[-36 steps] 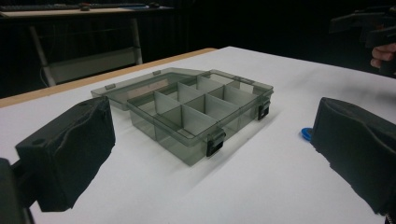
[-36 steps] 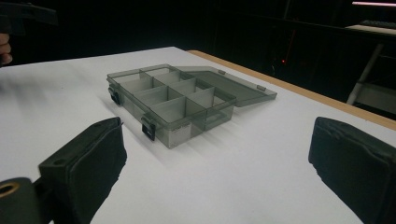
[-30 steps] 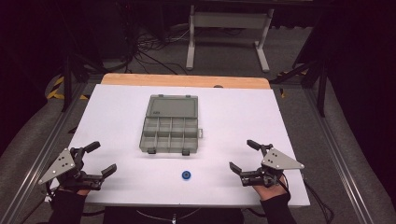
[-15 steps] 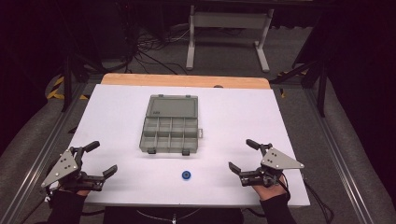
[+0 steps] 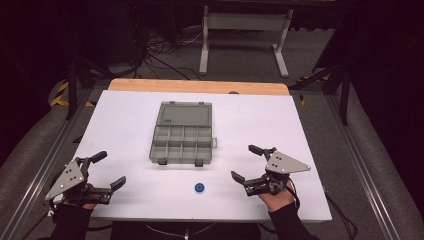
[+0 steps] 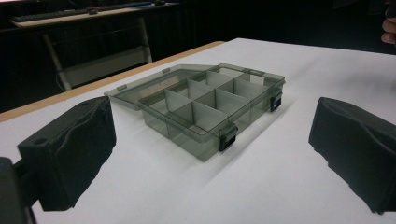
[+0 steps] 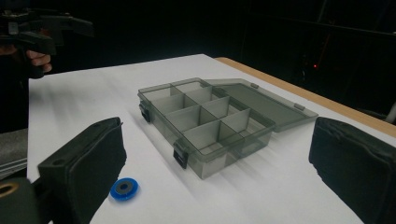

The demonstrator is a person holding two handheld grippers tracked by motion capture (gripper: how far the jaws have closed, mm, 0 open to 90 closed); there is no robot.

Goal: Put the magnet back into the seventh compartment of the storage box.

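The left gripper (image 5: pixel 104 171) has slid a little toward the near left corner of the table since a moment ago; the right gripper (image 5: pixel 251 164) has stayed put, and so have the box and the little blue thing. Both grippers sit low by the near edge of the white table (image 5: pixel 310 135), one at each side, well apart. Each has its jaws spread wide and holds nothing. Between them, close to the near edge, a small blue round piece (image 5: pixel 199 188) with a dark middle lies flat on the table. It is nearer the right gripper, just beside that gripper's left jaw in the right gripper view. A bit farther back is a grey see-through box (image 5: pixel 179 146) with little square rooms inside. Its lid (image 5: pixel 184 114) is open and lies flat behind it. The rooms look empty. Past the table stands a pale metal frame (image 5: pixel 245 35) on the dark floor.
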